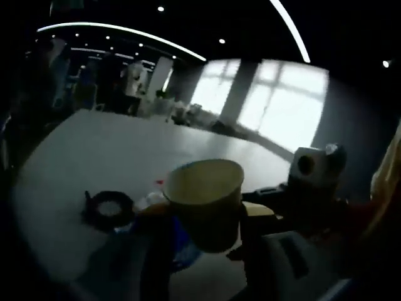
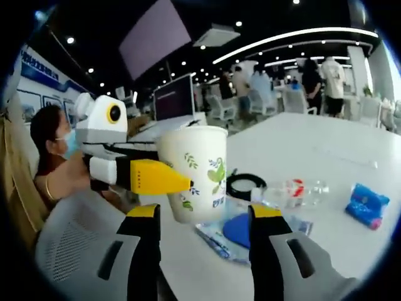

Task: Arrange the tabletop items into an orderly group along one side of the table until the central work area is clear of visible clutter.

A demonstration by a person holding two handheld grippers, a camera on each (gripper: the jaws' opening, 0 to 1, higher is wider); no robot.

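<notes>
A white paper cup (image 1: 205, 188) with a green leaf print sits upright between my left gripper's (image 1: 207, 218) jaws, lifted above the white table (image 1: 125, 157). In the right gripper view the same cup (image 2: 197, 157) hangs just beyond my right gripper (image 2: 205, 214), whose yellow-tipped jaws stand wide open around nothing. The left gripper's yellow finger (image 2: 156, 177) presses the cup's side there. My right gripper's body (image 1: 313, 182) enters the left gripper view from the right.
On the table behind the cup lie a black ring-shaped item (image 2: 245, 185), a clear plastic bottle (image 2: 291, 190) on its side, a blue packet (image 2: 366, 204) and a blue thing in a clear bag (image 2: 241, 231). A masked person (image 2: 50, 157) sits at the left beside a grey chair (image 2: 69, 251).
</notes>
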